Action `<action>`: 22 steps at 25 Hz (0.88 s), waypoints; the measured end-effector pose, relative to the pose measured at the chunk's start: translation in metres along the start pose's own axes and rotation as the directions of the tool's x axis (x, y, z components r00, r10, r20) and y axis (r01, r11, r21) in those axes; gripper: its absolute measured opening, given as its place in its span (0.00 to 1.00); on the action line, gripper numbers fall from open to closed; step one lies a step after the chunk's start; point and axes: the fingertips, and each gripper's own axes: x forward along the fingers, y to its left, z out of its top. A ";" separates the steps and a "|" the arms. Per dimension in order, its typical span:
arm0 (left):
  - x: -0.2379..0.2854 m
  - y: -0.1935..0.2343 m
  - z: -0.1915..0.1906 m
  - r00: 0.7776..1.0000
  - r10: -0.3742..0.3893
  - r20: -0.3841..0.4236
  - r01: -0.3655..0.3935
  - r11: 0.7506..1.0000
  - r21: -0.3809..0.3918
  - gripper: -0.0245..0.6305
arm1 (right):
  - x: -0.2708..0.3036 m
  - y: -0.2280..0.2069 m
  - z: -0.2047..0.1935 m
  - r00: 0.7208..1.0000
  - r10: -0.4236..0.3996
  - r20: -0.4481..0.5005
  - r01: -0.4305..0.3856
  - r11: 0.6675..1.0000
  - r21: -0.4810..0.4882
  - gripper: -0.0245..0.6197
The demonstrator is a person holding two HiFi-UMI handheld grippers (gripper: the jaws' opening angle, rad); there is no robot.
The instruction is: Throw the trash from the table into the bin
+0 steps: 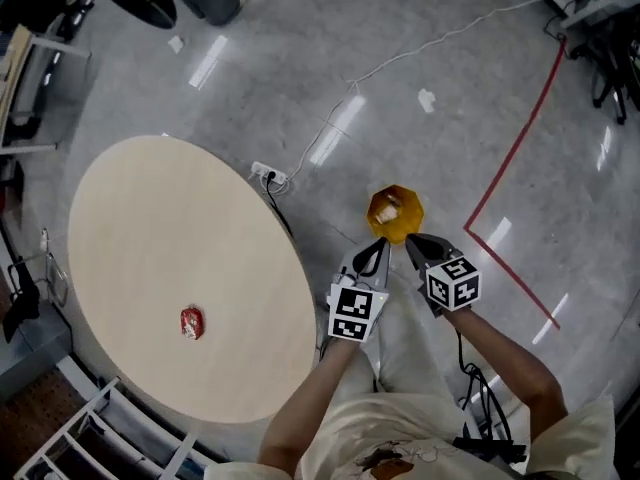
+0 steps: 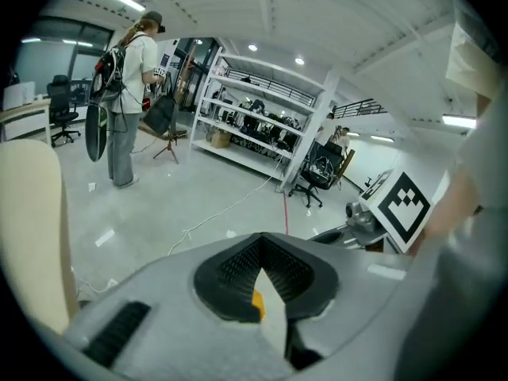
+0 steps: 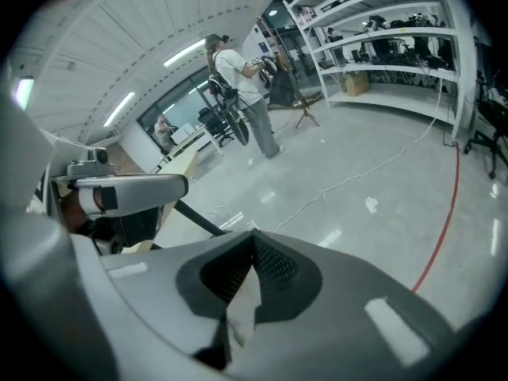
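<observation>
A round pale wooden table (image 1: 150, 238) fills the left of the head view, with one small red piece of trash (image 1: 191, 322) lying near its front edge. A yellow bin (image 1: 395, 189) stands on the floor to the table's right, with pale scraps inside it. My left gripper (image 1: 378, 245) and right gripper (image 1: 412, 240) hang side by side just on the near side of the bin, well away from the red trash. The left gripper (image 2: 259, 240) has its tips together with nothing gripped; a bit of the yellow bin (image 2: 255, 304) shows below. The right gripper (image 3: 252, 235) is shut and empty.
A white power strip (image 1: 268, 175) and its cable (image 1: 400, 58) lie on the grey floor beyond the table. A red tape line (image 1: 510, 158) runs at the right. A person with a backpack (image 2: 127, 94) stands far off near metal shelving (image 2: 254, 125). White framework (image 1: 90, 428) sits at the lower left.
</observation>
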 end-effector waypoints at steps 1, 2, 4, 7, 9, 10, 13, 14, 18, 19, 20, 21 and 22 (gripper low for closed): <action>-0.015 -0.002 0.005 1.000 0.003 0.016 -0.003 1.000 -0.003 0.04 | -0.007 0.016 0.004 1.000 0.013 0.004 -0.013 1.000 -0.014 0.05; -0.033 -0.002 0.010 0.999 0.010 0.031 -0.010 1.000 -0.012 0.04 | -0.015 0.034 0.007 1.000 0.028 0.003 -0.028 0.999 -0.025 0.05; -0.070 -0.003 0.014 0.998 0.031 0.060 -0.028 0.999 -0.047 0.04 | -0.029 0.071 0.009 0.998 0.059 -0.005 -0.059 0.997 -0.044 0.05; -0.127 0.003 0.012 0.992 0.075 0.098 -0.066 0.993 -0.095 0.04 | -0.041 0.127 0.009 0.994 0.107 -0.020 -0.108 0.990 -0.091 0.05; -0.165 0.007 0.009 0.986 0.110 0.122 -0.095 0.987 -0.128 0.04 | -0.046 0.164 0.007 0.989 0.142 -0.037 -0.145 0.982 -0.122 0.05; -0.182 0.010 0.008 0.982 0.129 0.138 -0.109 0.984 -0.144 0.04 | -0.047 0.181 0.007 0.986 0.159 -0.044 -0.163 0.977 -0.137 0.05; -0.232 0.025 0.002 0.965 0.188 0.183 -0.155 0.971 -0.185 0.04 | -0.043 0.230 0.012 0.978 0.201 -0.055 -0.208 0.958 -0.196 0.05; -0.248 0.029 -0.002 0.959 0.206 0.193 -0.166 0.965 -0.201 0.04 | -0.041 0.246 0.013 0.975 0.212 -0.058 -0.220 0.952 -0.214 0.05; -0.310 0.041 -0.024 0.939 0.261 0.223 -0.200 0.944 -0.262 0.04 | -0.034 0.310 0.009 0.960 0.266 -0.085 -0.280 0.917 -0.284 0.05; -0.327 0.042 -0.029 0.934 0.273 0.231 -0.208 0.940 -0.269 0.04 | -0.033 0.326 0.005 0.955 0.281 -0.095 -0.296 0.907 -0.299 0.05; -0.343 0.043 -0.033 0.928 0.285 0.240 -0.217 0.937 -0.274 0.04 | -0.032 0.342 0.001 0.950 0.295 -0.104 -0.313 0.897 -0.311 0.05; -0.360 0.043 -0.038 0.921 0.299 0.250 -0.227 0.933 -0.279 0.04 | -0.031 0.357 -0.003 0.944 0.311 -0.114 -0.331 0.886 -0.324 0.05; -0.375 0.044 -0.042 0.913 0.314 0.260 -0.238 0.928 -0.286 0.04 | -0.029 0.372 -0.007 0.937 0.326 -0.126 -0.350 0.874 -0.338 0.05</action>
